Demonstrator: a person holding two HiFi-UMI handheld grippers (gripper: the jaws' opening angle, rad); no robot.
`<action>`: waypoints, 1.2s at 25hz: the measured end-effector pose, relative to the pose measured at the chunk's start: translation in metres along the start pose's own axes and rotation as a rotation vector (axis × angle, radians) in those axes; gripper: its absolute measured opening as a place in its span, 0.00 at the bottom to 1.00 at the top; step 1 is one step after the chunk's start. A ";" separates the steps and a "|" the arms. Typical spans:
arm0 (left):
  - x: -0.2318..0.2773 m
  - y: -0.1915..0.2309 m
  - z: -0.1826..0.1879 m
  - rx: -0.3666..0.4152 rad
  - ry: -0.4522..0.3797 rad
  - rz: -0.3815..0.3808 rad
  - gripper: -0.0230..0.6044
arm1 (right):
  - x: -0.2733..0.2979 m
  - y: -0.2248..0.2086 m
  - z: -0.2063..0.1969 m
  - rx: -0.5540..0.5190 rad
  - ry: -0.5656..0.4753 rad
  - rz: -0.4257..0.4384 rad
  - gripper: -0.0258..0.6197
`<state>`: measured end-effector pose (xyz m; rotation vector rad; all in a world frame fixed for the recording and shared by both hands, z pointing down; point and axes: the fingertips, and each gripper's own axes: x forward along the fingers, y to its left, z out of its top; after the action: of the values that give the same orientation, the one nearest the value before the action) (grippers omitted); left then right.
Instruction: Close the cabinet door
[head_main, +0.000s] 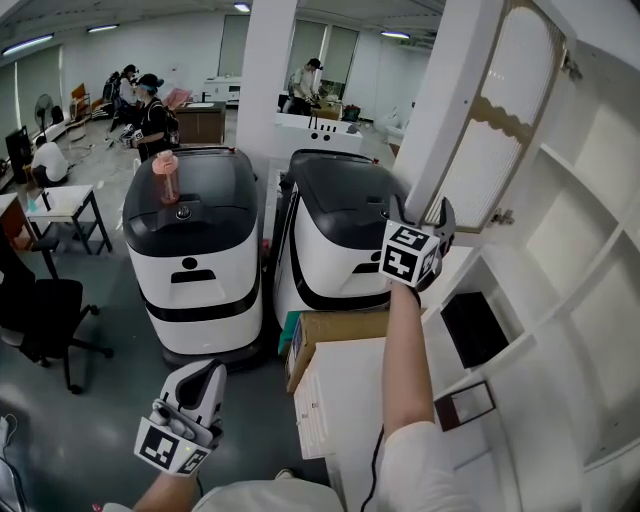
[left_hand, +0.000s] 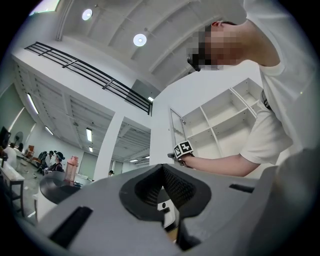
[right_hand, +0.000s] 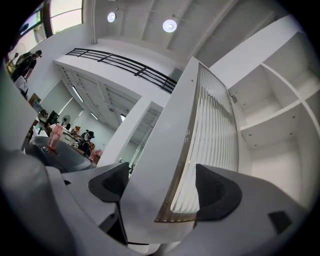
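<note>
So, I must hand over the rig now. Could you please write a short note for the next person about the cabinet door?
Right gripper: raised, jaws closed on the lower edge of the cabinet door.
Left gripper: low at the person's side, jaws together, holding nothing.
Door: wide open, swung out from the white cabinet; the shelves are exposed.
Done: the door is gripped.
Left: swing it shut against the cabinet, then let go.

I count two grippers, left gripper (head_main: 203, 378) and right gripper (head_main: 430, 213), one cabinet door (head_main: 500, 120), two white machines (head_main: 195, 265), one pink bottle (head_main: 166, 176), one cardboard box (head_main: 335, 335)
</note>
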<state>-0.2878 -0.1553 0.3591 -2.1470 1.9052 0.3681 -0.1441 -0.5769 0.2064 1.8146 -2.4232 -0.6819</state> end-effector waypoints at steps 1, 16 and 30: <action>0.000 -0.001 0.000 -0.003 -0.002 -0.003 0.04 | -0.002 -0.001 0.000 0.001 0.000 0.003 0.66; -0.004 -0.016 0.001 -0.032 -0.017 -0.037 0.04 | -0.040 -0.012 0.003 0.011 -0.018 0.040 0.60; -0.002 -0.038 -0.006 -0.069 -0.015 -0.070 0.04 | -0.079 -0.030 0.002 0.023 -0.059 0.061 0.47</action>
<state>-0.2500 -0.1514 0.3660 -2.2416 1.8294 0.4405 -0.0925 -0.5104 0.2117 1.7447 -2.5228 -0.7157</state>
